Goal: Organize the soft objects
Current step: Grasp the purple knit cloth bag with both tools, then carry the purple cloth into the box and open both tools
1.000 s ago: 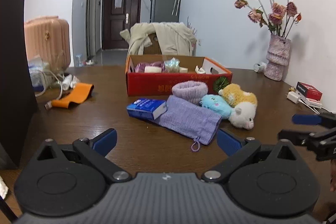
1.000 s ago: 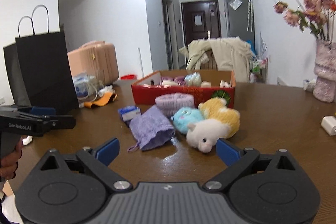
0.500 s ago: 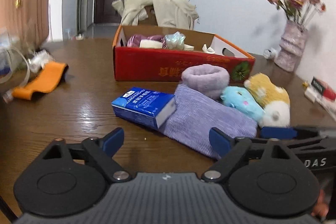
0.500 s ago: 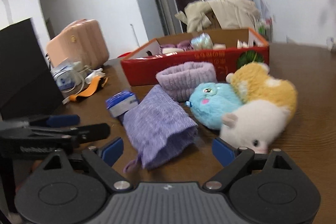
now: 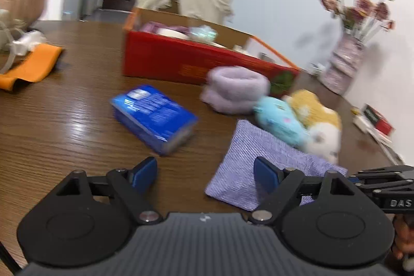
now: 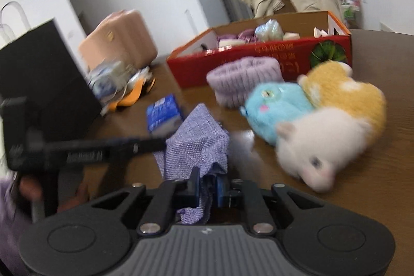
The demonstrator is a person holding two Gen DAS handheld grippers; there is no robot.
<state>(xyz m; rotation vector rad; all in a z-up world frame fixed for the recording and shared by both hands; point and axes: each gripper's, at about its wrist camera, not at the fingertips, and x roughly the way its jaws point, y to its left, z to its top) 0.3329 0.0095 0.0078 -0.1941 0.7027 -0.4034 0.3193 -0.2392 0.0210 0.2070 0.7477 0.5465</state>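
Observation:
A purple knit pouch point(image 5: 258, 159) lies on the brown table; my right gripper point(image 6: 208, 188) is shut on its near end point(image 6: 199, 141). My left gripper point(image 5: 205, 172) is open, its right finger over the pouch's left part, and it shows blurred in the right wrist view point(image 6: 103, 146). Behind the pouch lie a lilac fuzzy band point(image 5: 235, 89), a light-blue plush point(image 6: 276, 107), a yellow plush point(image 6: 344, 92) and a white plush point(image 6: 318, 141). A red cardboard box point(image 5: 186, 61) holding soft items stands behind them.
A blue tissue pack point(image 5: 155, 118) lies left of the pouch. An orange strap point(image 5: 31, 66) and cables are at the far left, with a black paper bag point(image 6: 44, 84) and pink suitcase point(image 6: 119, 40). A vase of dried flowers point(image 5: 344, 66) stands at the right.
Both grippers moved forward and down to the pouch. My right gripper closed on the pouch's near end and the pouch shifted away from the tissue pack.

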